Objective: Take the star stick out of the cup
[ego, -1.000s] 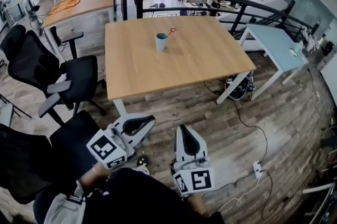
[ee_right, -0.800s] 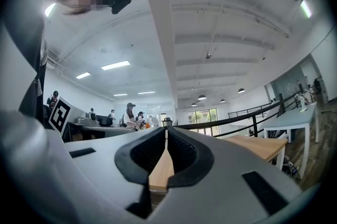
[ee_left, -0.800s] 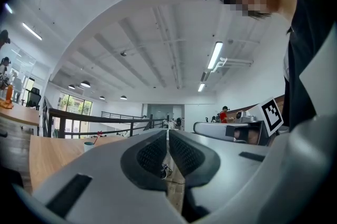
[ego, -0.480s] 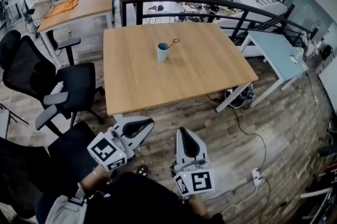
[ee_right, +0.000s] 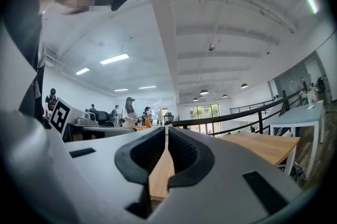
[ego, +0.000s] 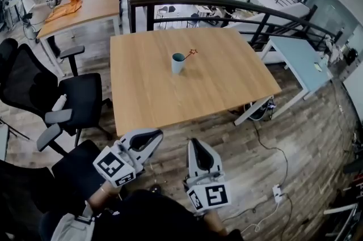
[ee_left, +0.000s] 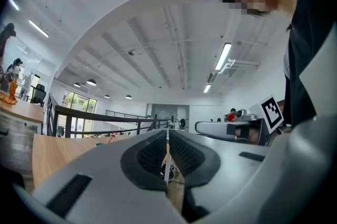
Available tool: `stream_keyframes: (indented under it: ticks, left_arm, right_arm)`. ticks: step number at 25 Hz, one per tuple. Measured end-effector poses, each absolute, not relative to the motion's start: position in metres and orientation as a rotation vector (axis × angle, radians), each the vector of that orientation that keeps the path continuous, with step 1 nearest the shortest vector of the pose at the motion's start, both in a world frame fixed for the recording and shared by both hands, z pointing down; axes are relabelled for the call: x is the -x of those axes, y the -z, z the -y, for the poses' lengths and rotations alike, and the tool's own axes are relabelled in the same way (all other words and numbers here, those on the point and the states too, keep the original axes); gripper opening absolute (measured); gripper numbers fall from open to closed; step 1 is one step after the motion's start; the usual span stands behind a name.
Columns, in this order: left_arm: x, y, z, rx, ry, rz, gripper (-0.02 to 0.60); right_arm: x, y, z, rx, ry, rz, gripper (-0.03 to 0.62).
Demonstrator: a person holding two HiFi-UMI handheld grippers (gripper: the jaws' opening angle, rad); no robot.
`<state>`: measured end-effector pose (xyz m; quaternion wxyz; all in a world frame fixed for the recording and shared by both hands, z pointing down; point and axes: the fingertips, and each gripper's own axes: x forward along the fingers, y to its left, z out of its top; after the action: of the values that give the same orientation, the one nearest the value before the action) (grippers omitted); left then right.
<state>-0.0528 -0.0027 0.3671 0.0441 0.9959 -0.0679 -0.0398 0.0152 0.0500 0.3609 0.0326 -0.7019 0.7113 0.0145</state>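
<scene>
A light blue cup stands upright near the middle of the wooden table. A thin stick with a red star leans out of it to the right. Both grippers hang over the floor, short of the table's near edge and well apart from the cup. My left gripper is shut and holds nothing. My right gripper is also shut and holds nothing. In the left gripper view the jaws meet, and the star shows tiny and far away at the left. In the right gripper view the jaws touch too.
Black office chairs stand left of the table. A dark railing runs behind it. A second wooden table with people sits at the back left, a pale table at the right. Cables lie on the wood floor.
The table and cup have drawn lower and nearer in the head view, as the person has come closer. Both grippers stay shut and low in the frame.
</scene>
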Motion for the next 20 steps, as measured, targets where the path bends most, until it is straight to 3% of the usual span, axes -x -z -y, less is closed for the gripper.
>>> stream_keyframes:
  ticks: [11, 20]
  left_arm:
    - [0.042, -0.379, 0.017, -3.035, 0.096, 0.214, 0.023]
    - [0.009, -0.380, 0.055, -3.036, 0.047, 0.382, 0.023]
  right_arm:
    - [-0.025, -0.368, -0.035, 2.156, -0.023, -2.183, 0.025]
    - [-0.076, -0.367, 0.012, 2.040, -0.020, -2.235, 0.025]
